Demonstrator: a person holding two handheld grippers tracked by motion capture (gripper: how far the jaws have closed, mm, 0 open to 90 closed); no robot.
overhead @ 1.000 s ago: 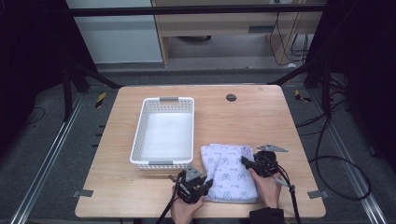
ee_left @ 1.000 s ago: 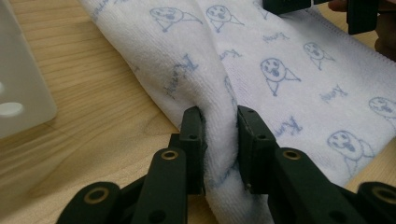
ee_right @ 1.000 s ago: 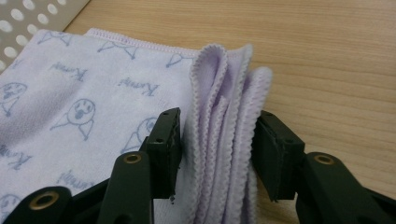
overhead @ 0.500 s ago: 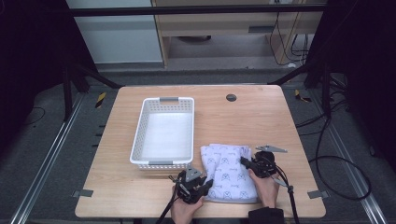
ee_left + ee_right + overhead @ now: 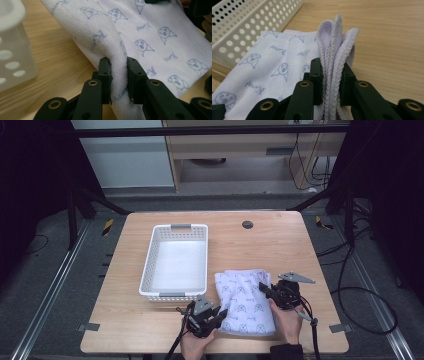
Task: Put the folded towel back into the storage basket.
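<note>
Fingers of both grippers pinch the towel [image 5: 246, 302] edges.

The right gripper [image 5: 265, 290] now pinches the towel [image 5: 245, 302] at its 3 o'clock edge: its jaws have just been closing, and the folded hems stand bunched between them in the right gripper view [image 5: 331, 82]. That edge lifts off the table, so the towel's corner toward 1 o'clock puckers where it lay flat. The left gripper [image 5: 220, 312], at the towel's 7 o'clock corner, tightens slightly on the fold [image 5: 118, 82].
</note>
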